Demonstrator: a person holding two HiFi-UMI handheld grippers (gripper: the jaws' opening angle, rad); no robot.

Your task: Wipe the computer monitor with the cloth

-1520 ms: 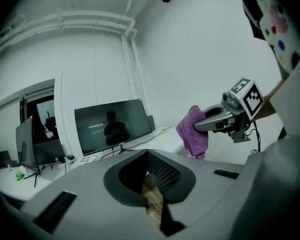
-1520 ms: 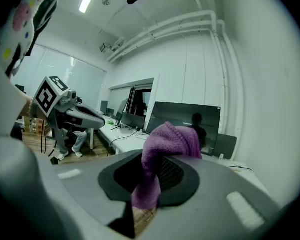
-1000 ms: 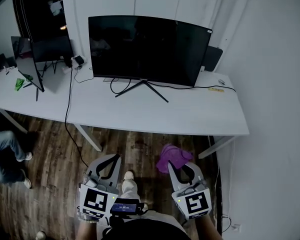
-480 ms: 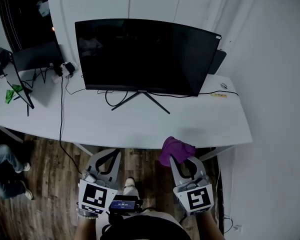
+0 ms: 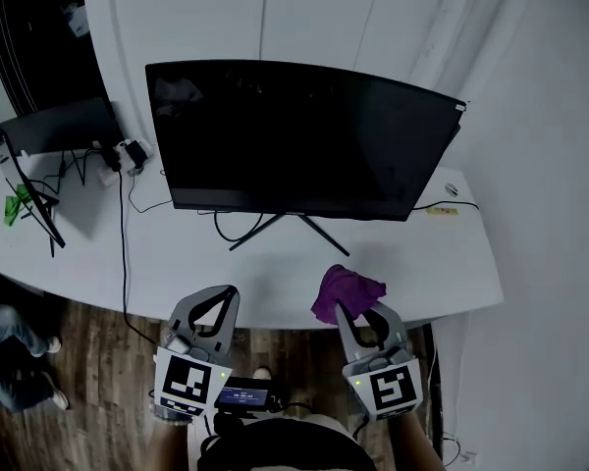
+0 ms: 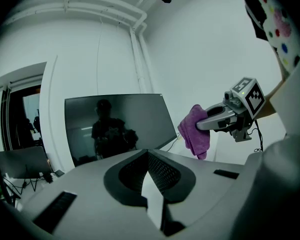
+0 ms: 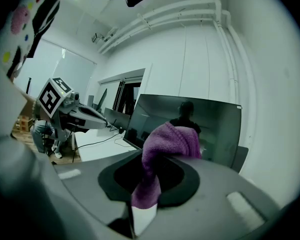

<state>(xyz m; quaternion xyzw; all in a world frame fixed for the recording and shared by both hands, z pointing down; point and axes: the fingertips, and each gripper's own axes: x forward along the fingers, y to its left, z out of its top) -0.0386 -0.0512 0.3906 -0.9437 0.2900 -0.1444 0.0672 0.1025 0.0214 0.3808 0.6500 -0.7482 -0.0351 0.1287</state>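
The cloth [image 5: 346, 292], a purple bunched piece, is clamped between the jaws of the right gripper [image 5: 353, 318]; in the right gripper view the jaws are pressed onto its lower part while the rest of the cloth [image 7: 166, 143] rises in a rounded fold above them. The cloth is held in the air above the near edge of the surface [image 5: 177, 263], in front of the monitor [image 5: 294, 135] and apart from it, not touching the screen. The monitor is a wide, dark, curved unit standing on a V-shaped foot [image 5: 287, 230] towards the rear of the white surface, close to the wall. The left gripper [image 5: 216, 304] is held beside the right one at the near edge; in the left gripper view its jaws are brought together with nothing between them, and the left gripper [image 6: 147, 156] points at the monitor [image 6: 117, 126]. A black cable [image 5: 124, 238] runs across the surface and down over its near edge. A second, smaller monitor [image 5: 57, 126] stands at the far left. Below the surface lies a wooden floor [image 5: 88, 341].
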